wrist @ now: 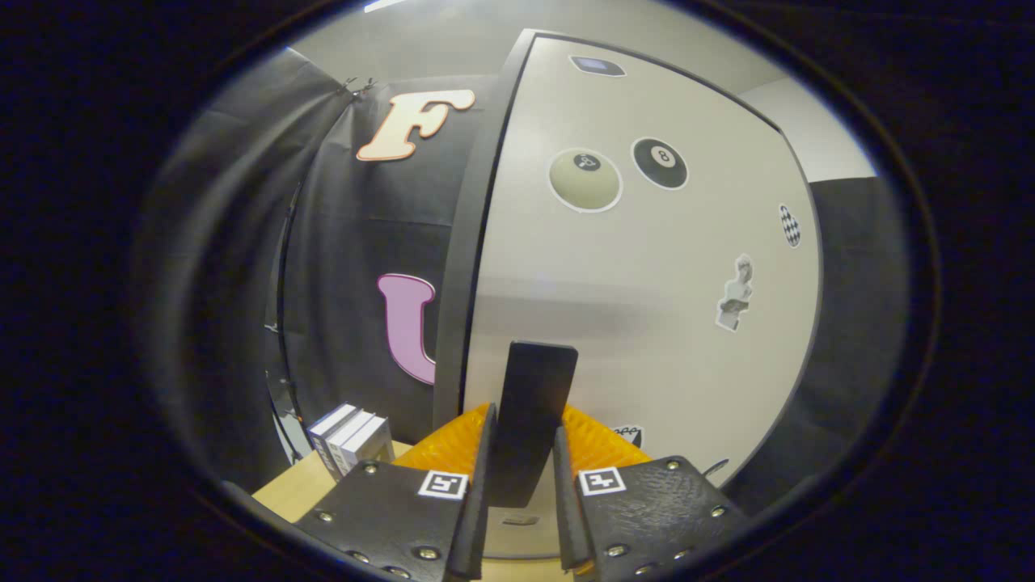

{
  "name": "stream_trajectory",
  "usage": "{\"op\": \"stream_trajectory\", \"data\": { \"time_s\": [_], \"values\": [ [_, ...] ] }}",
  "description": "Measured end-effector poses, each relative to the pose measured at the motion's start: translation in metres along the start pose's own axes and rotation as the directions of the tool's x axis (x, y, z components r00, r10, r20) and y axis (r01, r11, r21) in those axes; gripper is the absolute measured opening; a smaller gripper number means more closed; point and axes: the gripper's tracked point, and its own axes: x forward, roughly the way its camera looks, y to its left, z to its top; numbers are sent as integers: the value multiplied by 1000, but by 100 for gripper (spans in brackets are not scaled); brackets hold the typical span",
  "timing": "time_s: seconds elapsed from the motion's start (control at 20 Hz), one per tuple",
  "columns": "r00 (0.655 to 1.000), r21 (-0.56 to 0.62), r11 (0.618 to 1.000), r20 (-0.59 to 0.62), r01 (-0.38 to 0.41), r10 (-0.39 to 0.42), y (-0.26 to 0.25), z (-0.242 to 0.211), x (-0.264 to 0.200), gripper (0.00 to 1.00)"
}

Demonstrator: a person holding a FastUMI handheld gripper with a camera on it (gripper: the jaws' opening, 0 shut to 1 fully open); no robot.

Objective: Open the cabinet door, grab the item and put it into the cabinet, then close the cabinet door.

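Nearest, at the bottom centre of the frame, my gripper (521, 477) has both fingers pinched on a dark flat handle (532, 412) that stands upright between them, fixed to the pale cabinet door (647, 267) just beyond. Behind and to the lower left, a small stack of boxes (352, 436), probably the item to store, rests on the wooden table (295, 489) beside the cabinet. Judged from this, the door-opening step is in hand; next I must pull the handle outward, holding firm.
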Motion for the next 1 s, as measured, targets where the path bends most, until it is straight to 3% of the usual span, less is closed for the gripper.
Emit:
{"op": "stream_trajectory", "data": {
  "time_s": [0.3, 0.4, 1.0],
  "values": [
    [1000, 16, 1000, -3, -12, 12, -3, -2, -2, 28],
    [1000, 58, 998, -10, -13, 13, 0, -1, 0, 15],
    [993, 32, 994, -41, -109, 110, -6, -3, -33, 15]
  ]
}}
